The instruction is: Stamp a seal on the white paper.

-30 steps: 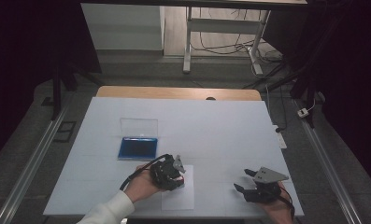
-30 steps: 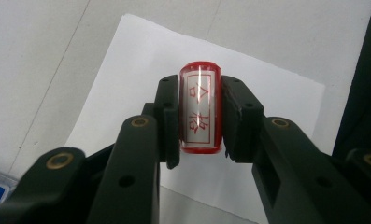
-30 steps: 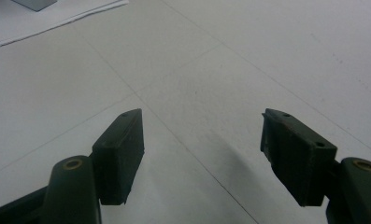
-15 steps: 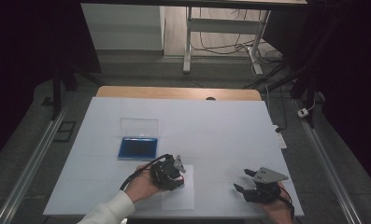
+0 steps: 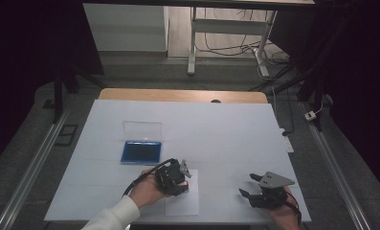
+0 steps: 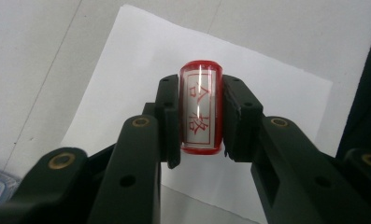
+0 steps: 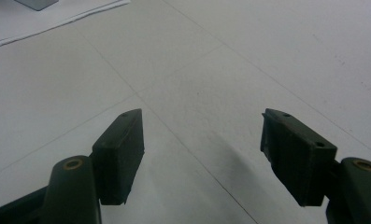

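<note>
Your white-covered bench [image 5: 226, 129] carries a blue ink pad in an open clear-lidded case [image 5: 140, 151] at about ten o'clock from your left gripper [image 5: 178, 176], and a small white paper sheet [image 5: 183, 203] directly under it. That left gripper is clamped on a short red-rimmed cylindrical stamp with red characters [image 6: 200, 112], held across its sides above the paper. It looks rigid, light and glossy, so likely slippery; keep the hold mid-body. Your right gripper [image 5: 259, 189], at three o'clock, hangs spread and empty over bare bench.
</note>
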